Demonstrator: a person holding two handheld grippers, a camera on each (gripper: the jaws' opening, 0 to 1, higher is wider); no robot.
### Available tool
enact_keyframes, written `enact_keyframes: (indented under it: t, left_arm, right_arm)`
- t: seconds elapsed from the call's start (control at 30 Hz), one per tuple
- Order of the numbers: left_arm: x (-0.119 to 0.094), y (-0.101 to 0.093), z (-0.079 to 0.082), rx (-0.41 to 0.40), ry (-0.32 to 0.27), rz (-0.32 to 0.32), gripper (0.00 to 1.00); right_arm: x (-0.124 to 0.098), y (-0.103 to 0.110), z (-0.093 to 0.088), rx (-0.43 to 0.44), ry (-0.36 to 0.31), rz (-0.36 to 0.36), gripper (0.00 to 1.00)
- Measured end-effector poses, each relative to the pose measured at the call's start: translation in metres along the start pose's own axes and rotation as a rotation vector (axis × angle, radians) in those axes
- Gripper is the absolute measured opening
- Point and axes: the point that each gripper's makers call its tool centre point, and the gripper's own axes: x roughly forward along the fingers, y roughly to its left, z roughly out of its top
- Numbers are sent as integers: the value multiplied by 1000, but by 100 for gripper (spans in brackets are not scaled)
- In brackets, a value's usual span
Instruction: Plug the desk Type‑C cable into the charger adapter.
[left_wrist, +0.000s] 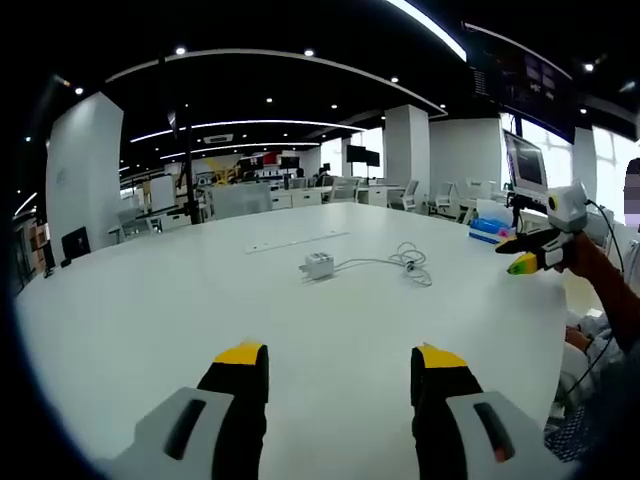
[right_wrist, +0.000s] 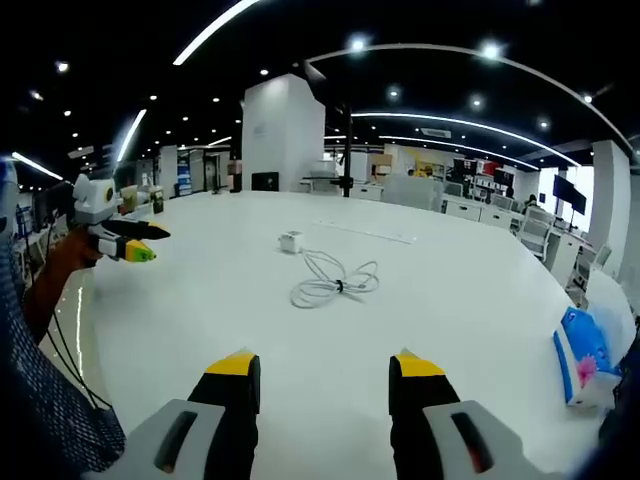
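White table (left_wrist: 150, 300) carries the loosely coiled Type-C cable (right_wrist: 330, 278), apparently touching the white charger adapter (left_wrist: 318, 265) mid-table. Left gripper (left_wrist: 340, 372) and right gripper (right_wrist: 317, 380) hover above the near edge, jaws spread, holding nothing. Tissue pack (right_wrist: 582, 355) at table edge.

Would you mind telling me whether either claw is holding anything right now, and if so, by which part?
Nothing is held. The left claw and right claw are both open and empty above the table; the charger adapter and cable lie untouched.
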Motion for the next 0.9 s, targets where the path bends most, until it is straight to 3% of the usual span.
enact_keyframes:
  t: [0.13,0.23,0.37,0.47,0.6,0.77,0.83,0.9]
  left_arm:
    - [-5,-7,-5,17,14,22,57]
    - [-11,-7,-8,-13,-12,36,55]
    - [-19,-12,-11,-102,-59,-3,52]
    - [-28,-9,-12,-109,-71,13,52]
    - [-34,-3,-11,-88,-68,47,52]
    - [-27,-11,-6,-67,-70,32,54]
    - [-21,-13,-6,-54,-77,19,55]
    - [-13,-12,-6,-60,-71,11,55]
  right_arm:
    - [-11,5,-10,-13,-17,-103,53]
    - [-13,14,-18,31,-26,-92,53]
    - [-9,13,-22,46,-10,-74,53]
    - [-9,1,-18,38,-41,-121,52]
    - [-12,3,-16,77,-73,-117,51]
    - [-11,6,-17,81,-88,-96,51]
    - [-7,7,-25,59,-52,-87,52]
    - [-9,3,-29,32,-28,-124,52]
